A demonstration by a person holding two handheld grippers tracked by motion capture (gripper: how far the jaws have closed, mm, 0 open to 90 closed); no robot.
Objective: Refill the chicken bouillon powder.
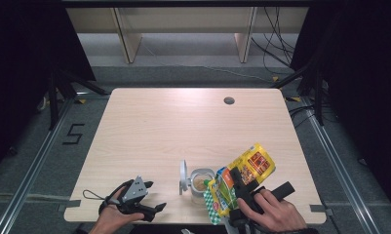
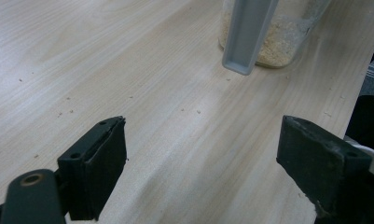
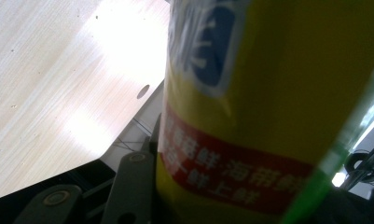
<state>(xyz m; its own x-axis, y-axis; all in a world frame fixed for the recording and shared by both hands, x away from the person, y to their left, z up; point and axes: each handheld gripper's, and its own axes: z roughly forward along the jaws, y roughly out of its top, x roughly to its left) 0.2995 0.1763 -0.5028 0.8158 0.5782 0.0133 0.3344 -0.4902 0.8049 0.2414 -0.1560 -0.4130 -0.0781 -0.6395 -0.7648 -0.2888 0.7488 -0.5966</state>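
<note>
A clear jar (image 1: 200, 184) with beige grains in its bottom stands near the table's front edge, its grey flip lid (image 1: 184, 176) swung open to the left. My right gripper (image 1: 239, 184) is shut on a yellow and green snack bag (image 1: 246, 168). The bag is held tilted, its lower green end beside the jar's mouth. In the right gripper view the bag (image 3: 268, 116) covers most of the frame, with one finger (image 3: 128, 186) pressed against it. My left gripper (image 1: 153, 197) rests open and empty at the front left. Its view looks past the open jaws to the jar (image 2: 278, 46) and lid (image 2: 247, 32).
The light wooden table (image 1: 183, 126) has a round cable hole (image 1: 229, 101) at the back right. Small crumbs dot the wood (image 2: 128, 70) in front of the left gripper. Black curtains and frame rails flank the table, and cables lie on the floor behind.
</note>
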